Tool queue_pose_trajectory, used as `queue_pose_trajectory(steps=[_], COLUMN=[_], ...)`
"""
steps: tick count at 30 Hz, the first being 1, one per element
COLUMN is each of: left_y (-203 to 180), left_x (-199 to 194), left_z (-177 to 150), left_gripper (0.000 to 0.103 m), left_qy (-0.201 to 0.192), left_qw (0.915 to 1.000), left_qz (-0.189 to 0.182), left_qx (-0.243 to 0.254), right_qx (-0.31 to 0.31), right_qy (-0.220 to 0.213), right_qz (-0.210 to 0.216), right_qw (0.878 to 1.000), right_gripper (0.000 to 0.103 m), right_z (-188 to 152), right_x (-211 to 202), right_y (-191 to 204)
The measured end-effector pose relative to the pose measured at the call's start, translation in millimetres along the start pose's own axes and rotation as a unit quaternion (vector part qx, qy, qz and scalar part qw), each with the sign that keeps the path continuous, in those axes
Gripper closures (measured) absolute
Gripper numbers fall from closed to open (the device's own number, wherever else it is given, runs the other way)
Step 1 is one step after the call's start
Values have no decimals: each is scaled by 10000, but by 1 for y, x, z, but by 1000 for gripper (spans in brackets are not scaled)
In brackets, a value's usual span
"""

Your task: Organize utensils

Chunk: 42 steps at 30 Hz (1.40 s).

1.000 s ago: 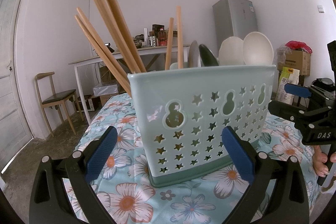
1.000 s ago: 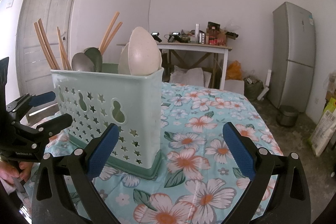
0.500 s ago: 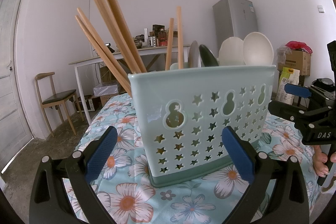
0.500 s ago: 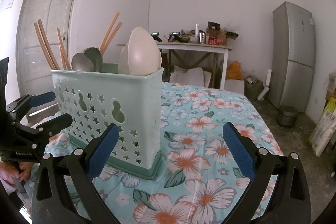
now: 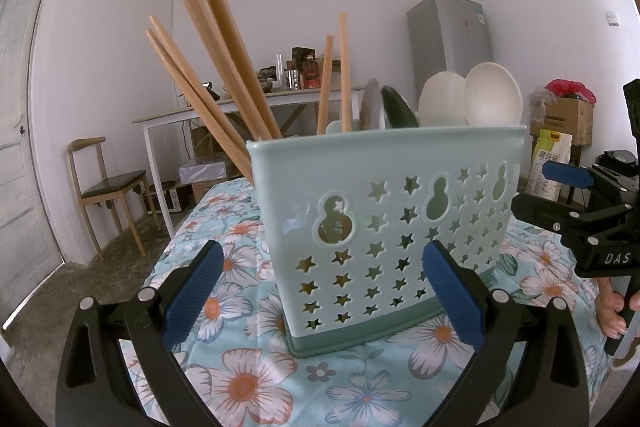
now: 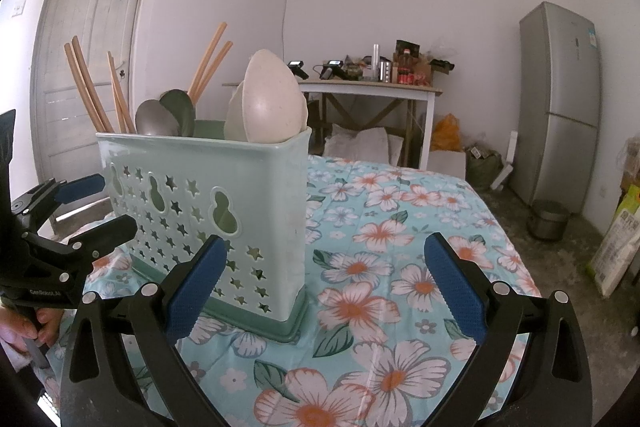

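Observation:
A pale green utensil holder (image 5: 400,211) with star cut-outs stands on the floral tablecloth (image 5: 248,383); it also shows in the right wrist view (image 6: 208,203). Several wooden chopsticks (image 5: 208,39) lean in its left section. A grey and a dark green spoon (image 5: 394,109) stand in the middle, two white spoons (image 5: 492,99) at the right end. My left gripper (image 5: 324,287) is open and empty just in front of the holder. My right gripper (image 6: 326,287) is open and empty beside the holder's right end.
A white side table (image 6: 372,91) with bottles stands at the back wall. A grey fridge (image 6: 560,99) stands at the right, a wooden chair (image 5: 108,191) and a door (image 6: 92,47) at the left. Boxes and bags (image 5: 564,131) lie on the floor.

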<state>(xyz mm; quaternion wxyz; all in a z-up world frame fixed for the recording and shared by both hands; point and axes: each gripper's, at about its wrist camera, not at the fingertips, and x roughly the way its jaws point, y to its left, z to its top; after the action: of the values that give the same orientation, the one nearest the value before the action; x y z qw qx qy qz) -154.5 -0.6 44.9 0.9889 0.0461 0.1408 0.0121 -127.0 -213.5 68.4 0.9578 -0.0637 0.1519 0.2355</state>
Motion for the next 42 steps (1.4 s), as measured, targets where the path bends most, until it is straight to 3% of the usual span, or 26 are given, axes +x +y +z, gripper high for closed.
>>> queue_pose_trajectory(steps=[42], left_y=[0], left_x=[0], left_z=[0], left_gripper=[5], left_qy=[-3], left_qw=[10000], left_qz=[0], left_qx=[-16], right_qx=[-10], right_qy=[-23], right_qz=[-63], right_qw=[10000], right_gripper=[8], right_z=[-2], right_x=[0], right_y=[-1])
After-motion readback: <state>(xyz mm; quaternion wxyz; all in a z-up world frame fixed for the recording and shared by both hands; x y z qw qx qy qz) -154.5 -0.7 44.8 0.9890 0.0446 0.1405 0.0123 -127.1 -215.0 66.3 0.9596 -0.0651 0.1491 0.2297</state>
